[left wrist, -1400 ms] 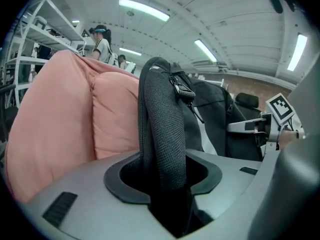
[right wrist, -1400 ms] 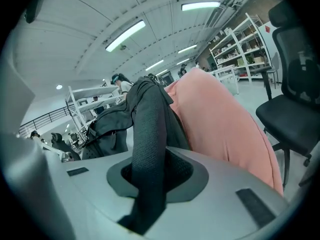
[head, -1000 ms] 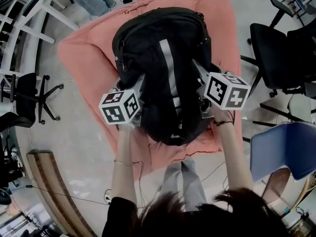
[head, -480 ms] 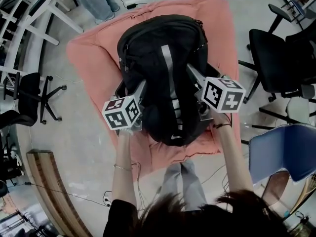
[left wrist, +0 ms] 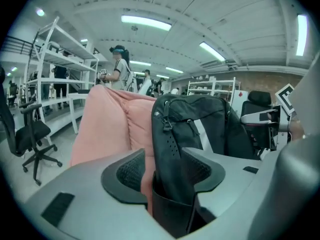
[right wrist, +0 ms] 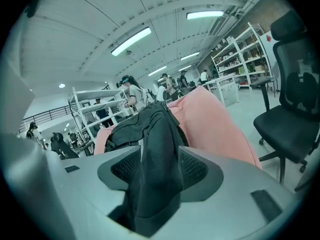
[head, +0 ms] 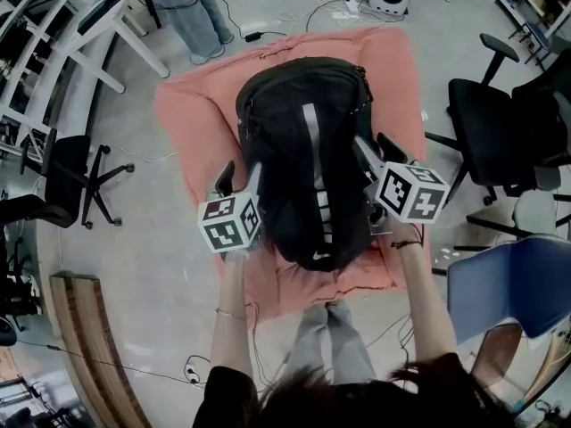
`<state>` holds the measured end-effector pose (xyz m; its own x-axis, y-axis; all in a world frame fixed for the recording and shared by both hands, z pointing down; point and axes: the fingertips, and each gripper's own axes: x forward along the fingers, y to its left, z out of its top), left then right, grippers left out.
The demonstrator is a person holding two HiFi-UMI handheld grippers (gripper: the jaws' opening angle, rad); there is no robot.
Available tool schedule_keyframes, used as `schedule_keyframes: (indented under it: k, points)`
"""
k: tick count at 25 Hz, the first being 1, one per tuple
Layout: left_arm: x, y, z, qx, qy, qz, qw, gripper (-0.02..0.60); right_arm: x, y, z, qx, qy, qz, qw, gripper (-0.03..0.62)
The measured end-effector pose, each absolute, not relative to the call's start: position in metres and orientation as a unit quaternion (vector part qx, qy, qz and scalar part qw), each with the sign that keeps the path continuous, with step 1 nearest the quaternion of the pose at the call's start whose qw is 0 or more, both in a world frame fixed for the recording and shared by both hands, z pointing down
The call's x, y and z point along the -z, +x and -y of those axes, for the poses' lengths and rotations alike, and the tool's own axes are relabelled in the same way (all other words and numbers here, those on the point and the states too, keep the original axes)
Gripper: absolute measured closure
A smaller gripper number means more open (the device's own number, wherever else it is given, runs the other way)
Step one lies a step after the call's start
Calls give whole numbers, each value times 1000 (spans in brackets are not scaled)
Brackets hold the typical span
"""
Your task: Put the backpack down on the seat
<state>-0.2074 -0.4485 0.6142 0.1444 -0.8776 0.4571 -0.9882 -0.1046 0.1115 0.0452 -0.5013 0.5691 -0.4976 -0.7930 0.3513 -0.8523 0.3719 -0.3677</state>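
Note:
A black backpack (head: 303, 168) with a grey centre stripe lies on the pink cushioned seat (head: 196, 141). My left gripper (head: 239, 178) is at the pack's lower left side. In the left gripper view its jaws (left wrist: 165, 171) are closing, with a fold of black pack fabric (left wrist: 172, 149) between them. The fabric leans on the right pad, and a gap shows at the left pad. My right gripper (head: 379, 152) is at the pack's lower right side. Its jaws (right wrist: 159, 171) are opening, and a black strap (right wrist: 155, 149) hangs loosely between them.
Black office chairs (head: 500, 123) and a blue chair (head: 513, 283) stand to the right of the seat. Another black chair (head: 53, 176) and white shelving (head: 62, 34) are on the left. A person's legs (head: 192, 16) stand beyond the seat, with cables on the floor. A wooden board (head: 89, 346) lies lower left.
Both grippers have slackened on the backpack's sides, and the left one now sits slightly out from it. The pack and seat appear smaller and farther off in the head view.

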Motion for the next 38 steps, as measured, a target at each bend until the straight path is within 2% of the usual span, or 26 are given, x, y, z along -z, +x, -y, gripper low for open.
schedule_keyframes:
  k: [1,3,5,7,10,14,22,31,38]
  points:
    - [-606,-208,446,-140,727,645,190,380,-565,47,499,-254,500,826,60,361]
    - [-591,-207,442,-139,724,653,176,475,-556,47,493,-248,497,829,62,412]
    - [-576,-202,436,-139,726,653,167,529,-548,46,484,-241,491,835,64,442]
    - [-561,-194,425,-140,733,647,157,554,-538,45,471,-230,485,841,67,499]
    - [-537,-176,407,-133,751,629,153,561,-518,42,453,-216,474,851,64,547]
    - [-512,-158,375,-126,769,609,151,566,-489,37,424,-202,456,865,55,568]
    - [-453,-145,313,-91,783,602,130,568,-429,39,359,-161,408,899,7,576]
    - [-387,-145,264,-54,787,609,76,568,-368,52,310,-102,397,912,-34,577]
    - [-347,-147,238,-32,795,604,45,568,-330,59,290,-36,395,917,-49,577]
